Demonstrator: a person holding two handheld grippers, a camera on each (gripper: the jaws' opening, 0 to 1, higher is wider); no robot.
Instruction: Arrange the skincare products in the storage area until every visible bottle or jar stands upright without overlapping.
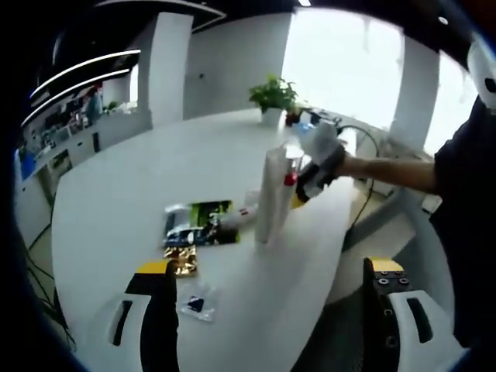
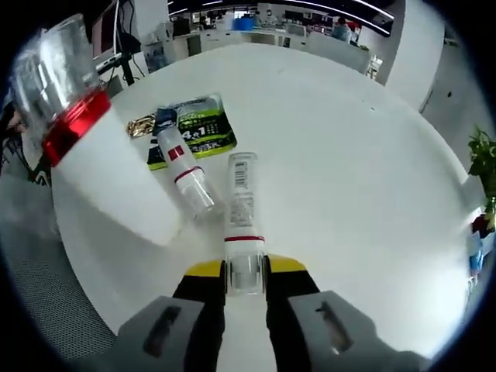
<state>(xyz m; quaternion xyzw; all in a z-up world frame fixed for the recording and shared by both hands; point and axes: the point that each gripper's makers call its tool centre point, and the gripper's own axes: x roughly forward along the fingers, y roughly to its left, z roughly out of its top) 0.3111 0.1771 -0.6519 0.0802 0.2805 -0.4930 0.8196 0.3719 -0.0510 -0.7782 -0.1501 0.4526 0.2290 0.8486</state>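
Left gripper view looked across the white table (image 1: 232,155) from its edge, well back. Right gripper view looked down, close. Both shared the tall bottle (image 1: 271,194) (image 2: 101,163), at 10 o'clock in the right gripper view.

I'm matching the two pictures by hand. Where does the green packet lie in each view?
Left gripper view: the green packet lies flat, left of centre.
Right gripper view: it lies up and left of centre, beyond the bottle gripped in the right claw.
Shared landmark: the gold packet, which lies close beside the green one in both views.
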